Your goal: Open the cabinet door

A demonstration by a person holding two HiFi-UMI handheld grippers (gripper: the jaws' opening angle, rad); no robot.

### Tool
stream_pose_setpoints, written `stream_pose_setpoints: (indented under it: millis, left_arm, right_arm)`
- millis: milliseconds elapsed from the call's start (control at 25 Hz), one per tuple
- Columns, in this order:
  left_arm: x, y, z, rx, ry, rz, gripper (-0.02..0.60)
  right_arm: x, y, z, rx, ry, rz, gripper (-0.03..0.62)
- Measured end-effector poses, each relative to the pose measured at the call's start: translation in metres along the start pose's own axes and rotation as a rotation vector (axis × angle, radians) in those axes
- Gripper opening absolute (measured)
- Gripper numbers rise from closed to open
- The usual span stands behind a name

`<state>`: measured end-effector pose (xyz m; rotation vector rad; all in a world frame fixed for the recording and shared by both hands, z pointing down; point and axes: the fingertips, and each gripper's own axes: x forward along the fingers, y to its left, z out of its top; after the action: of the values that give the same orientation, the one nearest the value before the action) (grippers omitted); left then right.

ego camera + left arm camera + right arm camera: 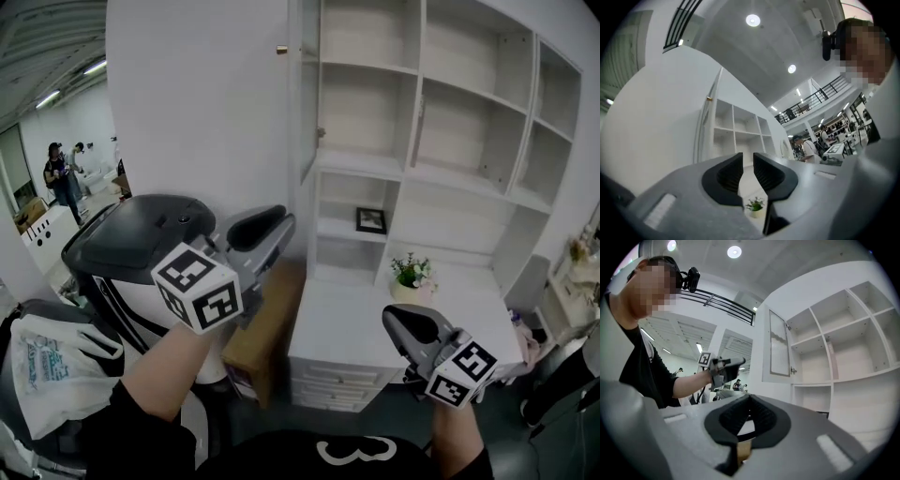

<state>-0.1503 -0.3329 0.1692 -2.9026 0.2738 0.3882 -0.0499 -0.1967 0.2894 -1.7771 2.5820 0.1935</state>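
Hanging open, is it, the white cabinet door with the frosted panel [779, 345]?

"It is. It stands swung out from the white open-shelf unit [450, 122], hinged on the edge next to the shelves, with a small brass knob [281, 49] near its free edge."

"And where is it from the left tongs [262, 230]?"

"Up and ahead of them, a little to their right, and well apart. Nothing touches it. In the left gripper view it shows nearly edge-on, up and to the left beyond the tips."

"Are the left tongs [748, 157] grasping anything?"

"No, they are released. A narrow gap shows between the two dark pads, and nothing sits in it. Only the small green potted plant [754, 205] shows through the gap, far off."

"And the right tongs [750, 399]?"

"Clenched, tips together, with nothing between them. They hover low over the front of the white bench with drawers [375, 328], well below the door and to its right."

"What lies near them?"

"The plant [412, 274] stands on the bench just beyond them. A black picture frame [371, 220] sits in a lower shelf compartment further back. A brown cardboard box [267, 328] leans against the bench side, below the left tongs."
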Motion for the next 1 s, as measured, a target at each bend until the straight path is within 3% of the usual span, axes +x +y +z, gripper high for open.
stream_pose_setpoints:
  millis: [160,280,480,720,1000]
  left_arm:
    - [-0.040,-0.082,-0.071,-0.166,0.079,-0.045,0.041]
    - [-0.064,-0.135,-0.092,-0.247,0.109,-0.084,0.026]
    - [-0.094,-0.181,-0.101,-0.207,0.122,-0.082,0.012]
    - [-0.118,-0.207,-0.131,-0.290,0.154,-0.081,0.009]
    - [-0.124,-0.218,-0.149,-0.324,0.167,-0.100,0.009]
  right_arm:
    - [-0.023,0.028,-0.011,0.045,-0.015,0.006,0.003]
    - [-0.037,0.049,-0.020,0.066,-0.022,0.007,0.003]
    - [-0.059,0.082,-0.035,0.086,-0.039,-0.009,0.003]
    - [-0.081,0.108,-0.062,0.133,-0.021,-0.041,0.003]
    - [-0.092,0.113,-0.079,0.161,-0.007,-0.094,0.003]
